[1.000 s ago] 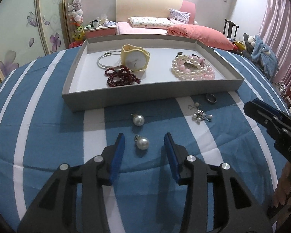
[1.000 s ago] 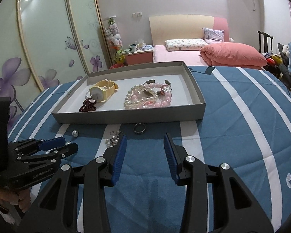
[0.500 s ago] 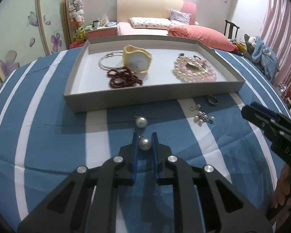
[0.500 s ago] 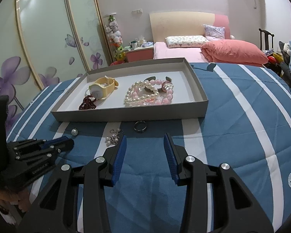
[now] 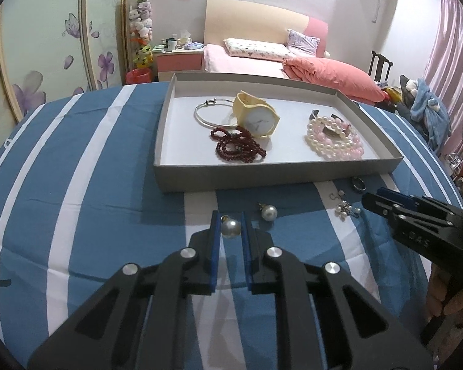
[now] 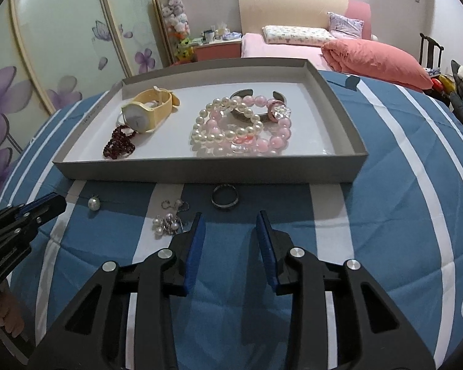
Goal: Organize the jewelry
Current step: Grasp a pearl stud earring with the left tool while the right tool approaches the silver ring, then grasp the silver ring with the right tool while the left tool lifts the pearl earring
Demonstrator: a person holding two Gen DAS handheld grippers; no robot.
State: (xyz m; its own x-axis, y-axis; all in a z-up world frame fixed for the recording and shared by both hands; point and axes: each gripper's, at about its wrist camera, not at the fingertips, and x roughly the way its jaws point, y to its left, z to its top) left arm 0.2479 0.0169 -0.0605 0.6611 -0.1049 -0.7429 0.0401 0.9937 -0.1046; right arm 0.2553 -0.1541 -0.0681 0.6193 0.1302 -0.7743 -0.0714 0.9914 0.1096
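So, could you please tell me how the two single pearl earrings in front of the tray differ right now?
The nearer pearl earring sits clamped between the pads of the left gripper, while the farther pearl earring lies free on the striped cloth. The nearer one's metal fitting points up and left; the farther one's fitting lies to its left on the cloth. Both are round white pearls of similar size, outside the grey tray.

Pearl earring (image 5: 230, 227) pinched between blue tool pads, second pearl earring (image 5: 269, 212) beside it, ring (image 6: 225, 197) and cluster earring (image 6: 167, 224) before grey tray (image 5: 262, 178) on striped cloth
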